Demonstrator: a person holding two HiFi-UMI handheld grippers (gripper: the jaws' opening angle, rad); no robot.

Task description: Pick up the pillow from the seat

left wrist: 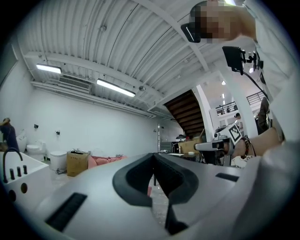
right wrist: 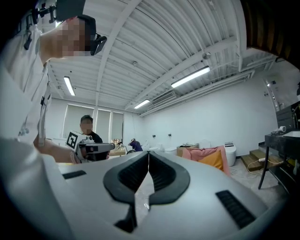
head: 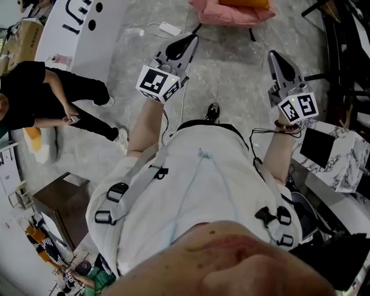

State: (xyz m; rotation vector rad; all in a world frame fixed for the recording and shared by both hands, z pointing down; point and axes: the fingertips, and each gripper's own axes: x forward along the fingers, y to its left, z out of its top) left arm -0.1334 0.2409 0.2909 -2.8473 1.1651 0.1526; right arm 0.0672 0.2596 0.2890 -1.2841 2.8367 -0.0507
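Observation:
An orange pillow [head: 245,3] lies on a pink seat [head: 231,14] at the far edge of the floor in the head view. In the right gripper view the pillow [right wrist: 214,161] leans on the pink seat [right wrist: 202,153], some way off. The seat [left wrist: 105,160] also shows low and far in the left gripper view. My left gripper [head: 189,40] and right gripper [head: 273,55] are both held up in front of my chest, well short of the seat. Both are shut with nothing between the jaws, as the left gripper [left wrist: 153,157] and right gripper [right wrist: 148,154] show in their own views.
A person in black [head: 46,92] crouches at the left by a white counter [head: 81,23]. A white power strip [head: 169,28] and its cable lie on the floor ahead. A marble-topped table [head: 341,159] stands at my right. A cardboard box [left wrist: 77,162] stands beside the seat.

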